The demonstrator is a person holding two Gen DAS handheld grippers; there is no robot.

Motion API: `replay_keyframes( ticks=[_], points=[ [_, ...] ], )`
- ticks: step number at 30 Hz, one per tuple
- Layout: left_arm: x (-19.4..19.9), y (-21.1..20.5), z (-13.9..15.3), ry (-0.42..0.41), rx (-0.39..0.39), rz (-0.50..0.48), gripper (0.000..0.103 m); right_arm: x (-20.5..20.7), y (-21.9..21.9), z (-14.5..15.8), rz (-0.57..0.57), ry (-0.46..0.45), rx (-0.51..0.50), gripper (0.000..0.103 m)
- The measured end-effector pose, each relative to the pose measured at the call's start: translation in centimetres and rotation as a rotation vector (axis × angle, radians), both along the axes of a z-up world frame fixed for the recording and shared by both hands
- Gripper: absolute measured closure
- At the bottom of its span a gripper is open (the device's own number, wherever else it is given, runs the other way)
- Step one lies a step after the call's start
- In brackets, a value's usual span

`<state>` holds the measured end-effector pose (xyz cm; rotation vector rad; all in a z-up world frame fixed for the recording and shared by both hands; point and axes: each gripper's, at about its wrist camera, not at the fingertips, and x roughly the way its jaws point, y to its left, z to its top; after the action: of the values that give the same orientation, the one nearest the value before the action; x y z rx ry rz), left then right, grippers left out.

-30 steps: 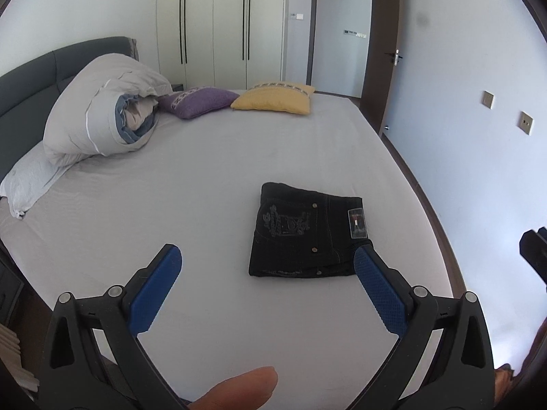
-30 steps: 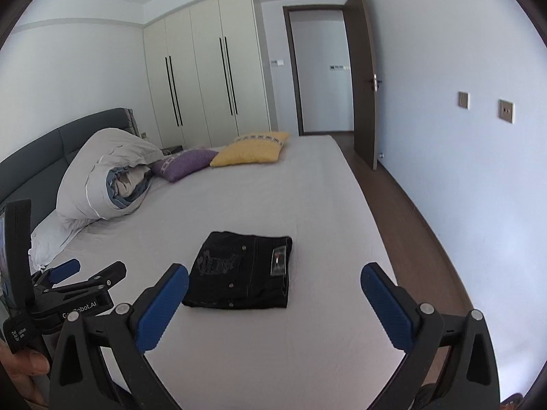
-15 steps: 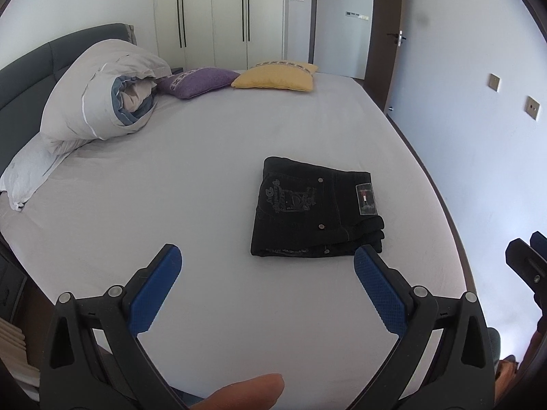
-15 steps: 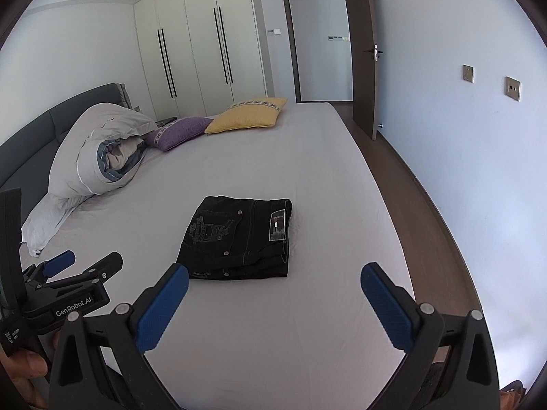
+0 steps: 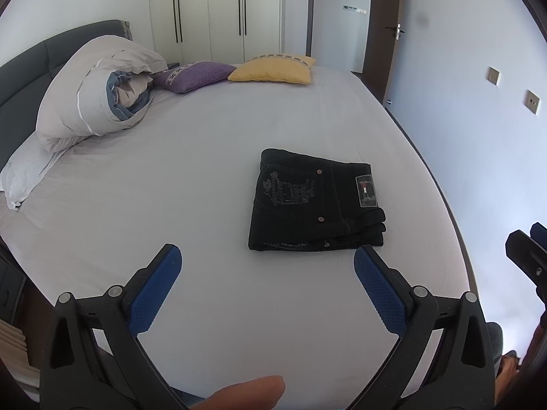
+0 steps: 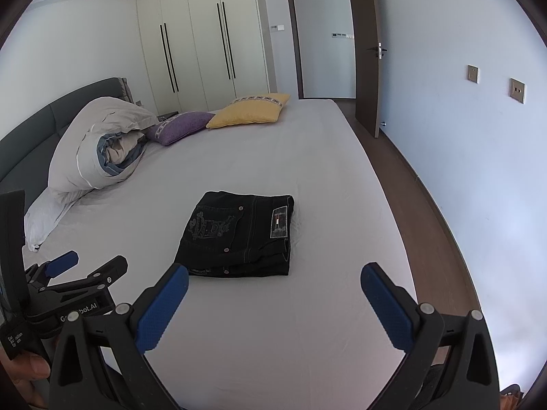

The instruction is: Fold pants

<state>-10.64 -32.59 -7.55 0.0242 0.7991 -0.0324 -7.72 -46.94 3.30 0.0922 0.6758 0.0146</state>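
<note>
A: Where does the left wrist camera sit?

B: Behind the left tool (image 5: 266,266), above the near edge of the bed (image 5: 191,157), tilted down and facing the wardrobe (image 5: 215,10) wall. The folded black jeans (image 5: 307,205) lie near, just past the fingertips.

A: And the right wrist camera?

B: Behind the right tool (image 6: 273,285), same heading, set further right and less tilted, so it takes in more of the doorway (image 6: 323,41) and side wall. The left tool shows at its lower left.

A: What do both share?

B: Bed, jeans, rolled duvet (image 5: 99,85), purple cushion (image 5: 195,75), yellow cushion (image 5: 273,71), wardrobe.
</note>
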Motion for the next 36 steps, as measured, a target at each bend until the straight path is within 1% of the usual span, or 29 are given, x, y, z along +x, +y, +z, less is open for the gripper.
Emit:
replay_keyframes(
  ticks=[16,36],
  points=[
    [0.3,0.0,-0.6,0.006,-0.016,-0.004,0.0,0.0,0.2,-0.4,0.001,0.008,-0.007,0.0],
    [0.3,-0.1,-0.8,0.008,-0.017,-0.004,0.0,-0.1,0.3,-1.1,0.006,0.016,-0.008,0.0]
  ],
)
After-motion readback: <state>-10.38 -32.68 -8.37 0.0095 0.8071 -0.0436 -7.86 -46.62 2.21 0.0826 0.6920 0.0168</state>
